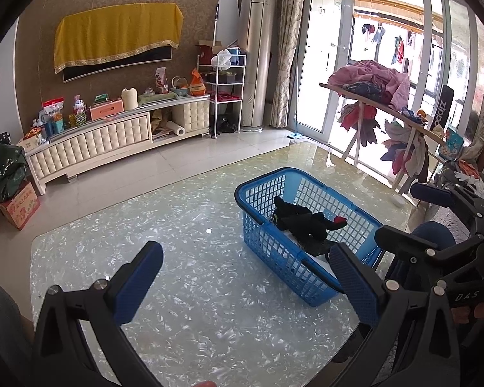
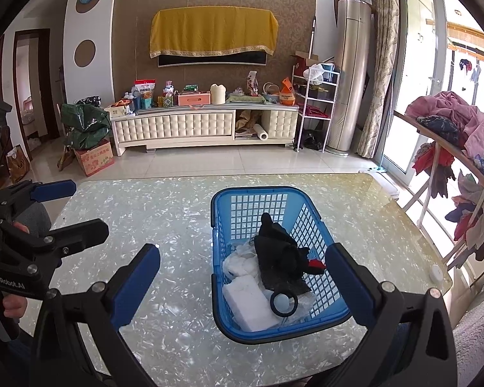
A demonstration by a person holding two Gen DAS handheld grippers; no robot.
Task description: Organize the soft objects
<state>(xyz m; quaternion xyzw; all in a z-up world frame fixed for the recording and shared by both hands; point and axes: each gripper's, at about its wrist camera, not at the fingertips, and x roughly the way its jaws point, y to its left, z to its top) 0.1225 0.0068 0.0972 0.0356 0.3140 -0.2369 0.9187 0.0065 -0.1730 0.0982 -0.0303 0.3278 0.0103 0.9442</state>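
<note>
Fingers spread on both grippers, nothing held. Your right gripper [image 2: 242, 274] sits nearer, basket [image 2: 222, 200] straight ahead, long axis along fingers; black cloth [image 2: 280, 258] inside. Left gripper [image 1: 248, 277] off to basket's side.

Glossy pearl-patterned table [image 2: 164, 216]; blue mesh basket [image 2: 309, 203] directly on it; small white round object [image 2: 436, 273] near its right edge

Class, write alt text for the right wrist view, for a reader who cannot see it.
A blue plastic basket sits on a pearly glass table, holding a black cloth item, white soft pieces and a black ring. The right gripper is open before it, empty; the left gripper is at the left edge, also open.
</note>
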